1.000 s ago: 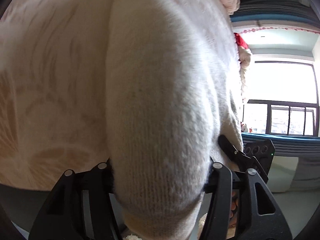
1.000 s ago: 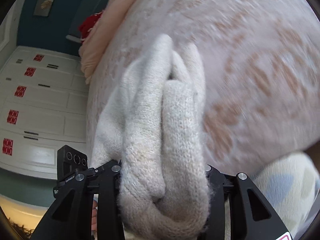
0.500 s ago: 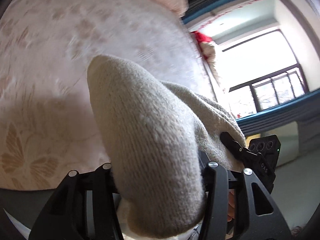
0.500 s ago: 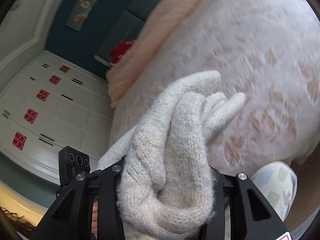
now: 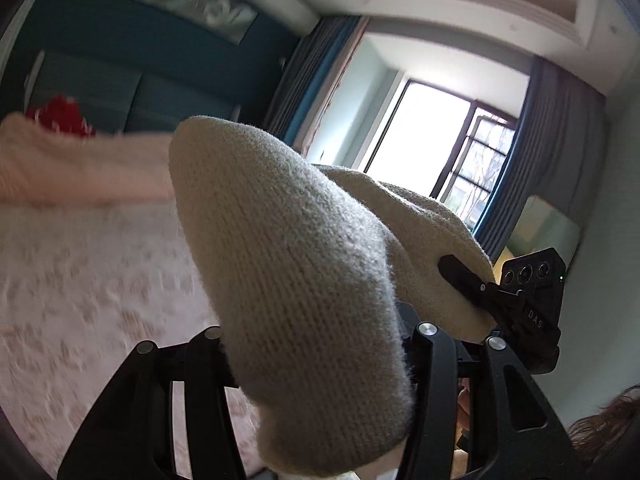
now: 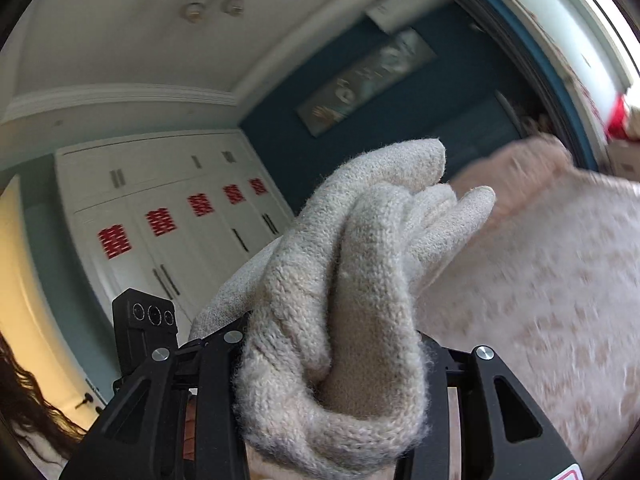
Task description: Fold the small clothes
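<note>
Both claws, left (image 5: 316,360) & right (image 6: 332,364), squeeze fat bunches of our cream knit top (image 5: 288,264), held up high over the pink bed (image 5: 80,280), w/ slipping likely if we swing too fast.

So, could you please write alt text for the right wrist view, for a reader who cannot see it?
The right gripper is clamped on a bunched cream knit garment that fills the middle of the view. Behind it, a pink patterned bedspread lies to the right, and white wardrobe doors with red decals stand to the left.
</note>
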A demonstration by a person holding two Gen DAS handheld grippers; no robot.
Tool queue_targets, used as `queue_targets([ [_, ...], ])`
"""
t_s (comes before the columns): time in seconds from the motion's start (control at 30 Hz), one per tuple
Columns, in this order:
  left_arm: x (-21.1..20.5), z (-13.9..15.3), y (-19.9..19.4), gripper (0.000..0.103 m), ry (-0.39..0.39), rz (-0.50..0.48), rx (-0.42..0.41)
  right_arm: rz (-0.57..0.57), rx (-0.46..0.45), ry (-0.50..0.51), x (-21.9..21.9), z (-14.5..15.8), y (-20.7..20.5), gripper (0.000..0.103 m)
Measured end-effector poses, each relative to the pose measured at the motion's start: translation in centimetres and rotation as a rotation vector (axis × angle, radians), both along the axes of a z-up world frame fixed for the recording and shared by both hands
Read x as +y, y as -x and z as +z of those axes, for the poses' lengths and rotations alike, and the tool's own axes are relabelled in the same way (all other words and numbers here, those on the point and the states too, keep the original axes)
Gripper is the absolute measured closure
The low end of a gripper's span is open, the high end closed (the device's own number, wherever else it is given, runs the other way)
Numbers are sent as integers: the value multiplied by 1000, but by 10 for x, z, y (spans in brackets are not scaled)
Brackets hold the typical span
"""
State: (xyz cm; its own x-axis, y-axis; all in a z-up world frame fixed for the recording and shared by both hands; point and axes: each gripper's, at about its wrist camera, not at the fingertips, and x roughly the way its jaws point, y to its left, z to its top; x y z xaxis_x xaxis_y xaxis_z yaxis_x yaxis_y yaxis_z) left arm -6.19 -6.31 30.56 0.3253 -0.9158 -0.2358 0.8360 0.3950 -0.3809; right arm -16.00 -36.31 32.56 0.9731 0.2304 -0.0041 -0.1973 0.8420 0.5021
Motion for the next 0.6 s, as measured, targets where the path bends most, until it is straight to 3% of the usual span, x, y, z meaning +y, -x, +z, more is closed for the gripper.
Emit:
queue_targets([
  [0.13, 37, 34, 5, 53, 63, 52, -137, 70, -91, 69, 34, 34, -16, 66],
  [0.3, 92, 51, 1, 52, 94, 138, -253, 155, -148, 120, 76, 52, -51, 66],
  [0.5, 142, 42, -32, 52, 97, 218, -303, 218, -148, 139, 117, 51, -101, 65],
  [0.6, 160, 30, -55, 52, 96, 243, -294, 227, -140, 135, 133, 36, -130, 65],
])
